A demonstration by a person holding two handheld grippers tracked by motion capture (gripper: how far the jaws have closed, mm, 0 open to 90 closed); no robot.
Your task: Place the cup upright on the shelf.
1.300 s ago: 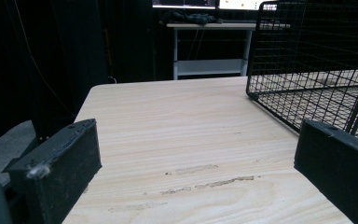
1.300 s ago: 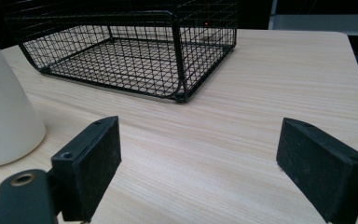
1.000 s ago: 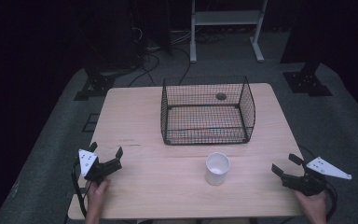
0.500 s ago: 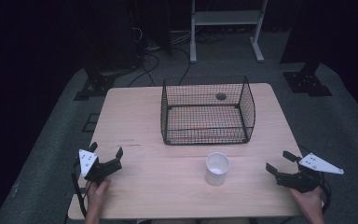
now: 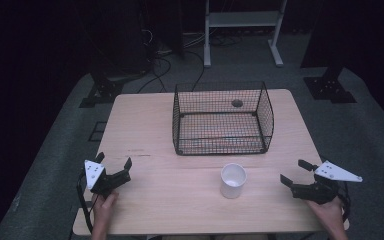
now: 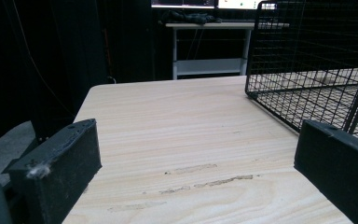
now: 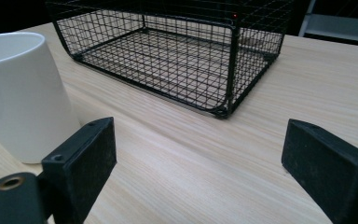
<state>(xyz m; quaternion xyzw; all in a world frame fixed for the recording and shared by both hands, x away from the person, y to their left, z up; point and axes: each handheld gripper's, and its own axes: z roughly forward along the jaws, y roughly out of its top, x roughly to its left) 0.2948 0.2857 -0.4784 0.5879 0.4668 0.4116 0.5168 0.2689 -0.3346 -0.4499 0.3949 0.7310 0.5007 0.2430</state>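
A white cup (image 5: 233, 180) stands upright on the wooden table (image 5: 150, 135), in front of a black wire basket (image 5: 222, 119) with nothing in it. To the cup's right my right gripper (image 5: 293, 173) is open, its jaws pointing left toward the cup with a gap of bare table between. In the right gripper view the cup (image 7: 21, 95) stands at the left, just beyond the left jaw, and the basket (image 7: 168, 51) lies ahead. Near the table's front left corner my left gripper (image 5: 114, 162) is open and holds nothing. The left gripper view has the basket (image 6: 317, 70) at its right.
A white metal stand (image 5: 242, 27) and black stand feet (image 5: 330, 87) sit on the grey floor beyond the table. Cables trail on the floor at the back left. Bare tabletop stretches between the two grippers and left of the basket.
My right gripper has moved left, from beyond the table's right edge to over the tabletop, closer to the cup. The left gripper has barely moved.
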